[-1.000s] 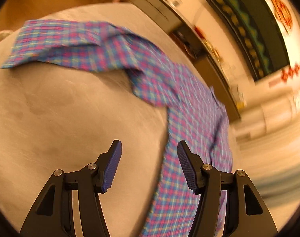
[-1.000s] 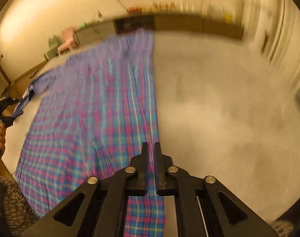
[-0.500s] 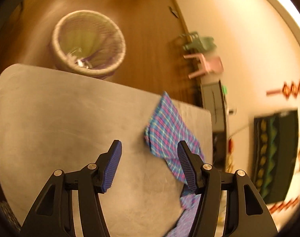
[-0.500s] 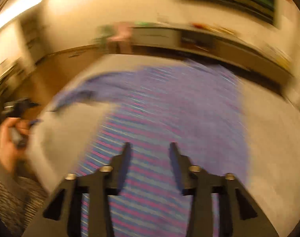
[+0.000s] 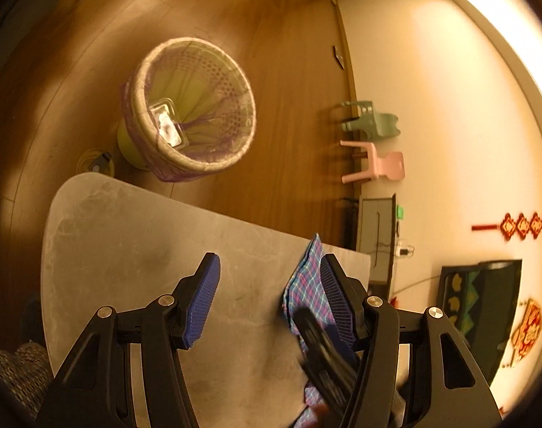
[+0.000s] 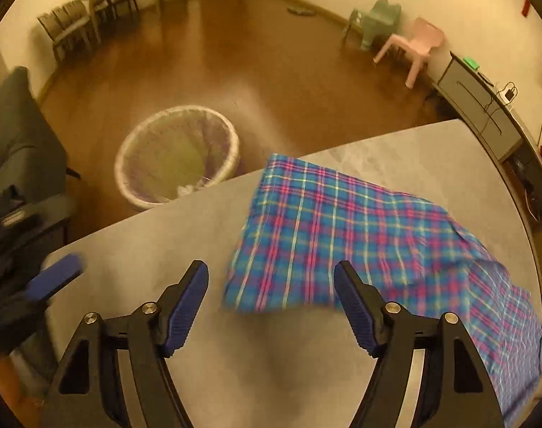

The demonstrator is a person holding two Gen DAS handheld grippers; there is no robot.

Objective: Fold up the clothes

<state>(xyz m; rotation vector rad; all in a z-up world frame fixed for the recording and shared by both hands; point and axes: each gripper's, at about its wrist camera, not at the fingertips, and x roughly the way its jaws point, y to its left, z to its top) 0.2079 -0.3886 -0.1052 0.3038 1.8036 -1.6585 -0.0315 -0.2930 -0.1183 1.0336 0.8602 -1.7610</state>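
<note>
A blue, pink and yellow plaid shirt (image 6: 342,228) lies on the grey table (image 6: 185,221), spread from the middle to the right, its near edge blurred. My right gripper (image 6: 271,303) is open and empty just above the shirt's near edge. In the left wrist view a sleeve of the shirt (image 5: 308,285) lies beside the right finger of my left gripper (image 5: 267,299), which is open and empty over bare table (image 5: 128,242). The right gripper crosses the left wrist view at the lower right. The left gripper's blue pad (image 6: 53,278) shows blurred at the left of the right wrist view.
A lined waste basket (image 5: 188,107) stands on the wooden floor just past the table's far edge; it also shows in the right wrist view (image 6: 174,153). A pink chair (image 6: 413,50) and a green chair (image 6: 378,18) stand by the wall. A grey cabinet (image 6: 481,107) stands at the right.
My right gripper has let go of the shirt and opened wide. Both grippers have swung toward the table's left end. The shirt now lies on the table.
</note>
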